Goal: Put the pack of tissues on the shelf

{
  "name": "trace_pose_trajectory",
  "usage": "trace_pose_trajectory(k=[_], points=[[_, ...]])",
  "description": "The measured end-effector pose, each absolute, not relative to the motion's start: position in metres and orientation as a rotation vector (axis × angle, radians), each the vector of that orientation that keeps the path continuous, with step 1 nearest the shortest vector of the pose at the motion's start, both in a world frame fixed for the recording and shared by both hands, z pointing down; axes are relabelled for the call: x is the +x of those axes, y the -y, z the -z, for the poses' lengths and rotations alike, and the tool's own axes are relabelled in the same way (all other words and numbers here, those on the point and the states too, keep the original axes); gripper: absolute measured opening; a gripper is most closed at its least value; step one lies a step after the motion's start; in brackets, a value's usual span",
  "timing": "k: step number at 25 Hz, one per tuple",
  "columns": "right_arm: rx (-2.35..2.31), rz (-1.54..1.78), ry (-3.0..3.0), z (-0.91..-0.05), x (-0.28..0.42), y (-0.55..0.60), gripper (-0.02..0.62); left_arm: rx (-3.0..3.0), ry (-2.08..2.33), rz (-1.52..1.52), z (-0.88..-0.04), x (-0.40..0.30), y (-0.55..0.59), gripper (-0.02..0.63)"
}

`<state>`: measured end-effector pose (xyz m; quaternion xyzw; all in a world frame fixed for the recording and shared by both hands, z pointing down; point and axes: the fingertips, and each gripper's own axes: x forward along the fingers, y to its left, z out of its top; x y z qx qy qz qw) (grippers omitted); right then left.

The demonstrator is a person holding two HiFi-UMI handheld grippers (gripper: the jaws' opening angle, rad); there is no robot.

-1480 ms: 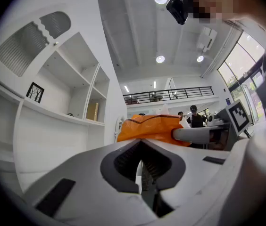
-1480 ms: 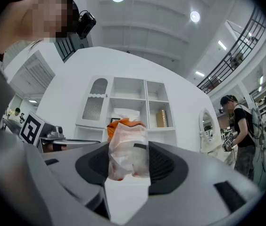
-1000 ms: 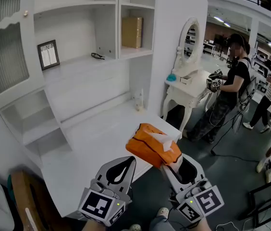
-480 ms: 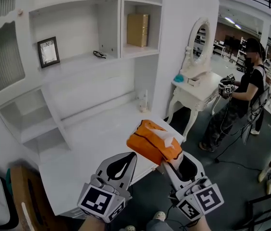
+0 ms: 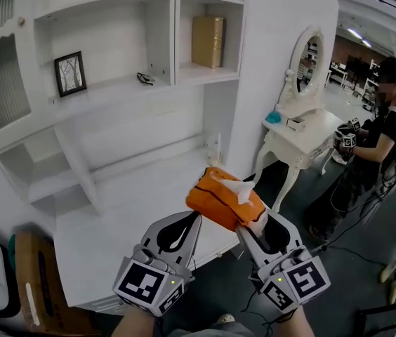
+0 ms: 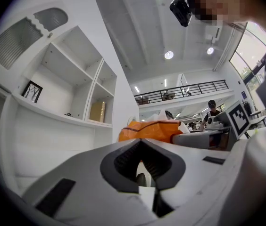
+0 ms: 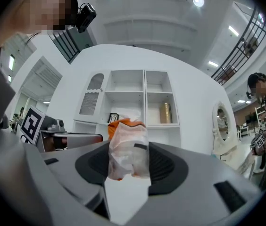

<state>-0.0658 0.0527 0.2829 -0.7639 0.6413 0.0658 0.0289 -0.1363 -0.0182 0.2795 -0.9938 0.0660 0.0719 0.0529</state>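
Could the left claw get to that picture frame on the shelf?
Probably yes: the left gripper is empty, jaws shut, and the picture frame stands on an open shelf with nothing in front of it.

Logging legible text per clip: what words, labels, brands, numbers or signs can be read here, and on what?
None can be read in any view.
Orange plastic pack of tissues: no legible print.
Black-framed picture on the white shelf: too small to read.
Tan box on the shelf: no label legible.
Left gripper and right gripper cubes: square black-and-white markers only, no letters.
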Motion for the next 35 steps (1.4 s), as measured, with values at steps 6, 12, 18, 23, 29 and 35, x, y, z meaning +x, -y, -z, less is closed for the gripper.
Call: trace_pose_trajectory(k=[6,12,18,23,29,35], points=[[-2.312,-0.227,-2.067,-0.28,-0.038,-0.051,0.212,-3.012,-0.249,-0.225,-0.278,-0.106,0.01,0.034],[-2.284,-0.231,-2.107,-0.281,-0.013,-0.058,0.209,-2.997,-0.309,-0.233,-0.278,-0.082,-0.001,0.034],[-2.261,-0.222,-2.134,-0.285,-0.002,-0.06,0.209,-2.984,-0.329,-0.207,-0.281,-0.069,-0.006,0.034],[-2.242,-0.202,-2.137,-0.291,0.003,-0.056,0.209,-2.977,-0.339,-0.176,-0.288,-0.065,-0.002,0.034],[-2.233,-0.21,-2.132,-0.284,0.022,-0.048,0.209,-2.977,-0.341,-0.173,-0.282,-0.048,0.008,0.034],[-2.235,-0.201,-2.124,-0.279,0.039,-0.032,0.207,-2.981,-0.331,-0.177,-0.277,-0.03,0.025,0.034]])
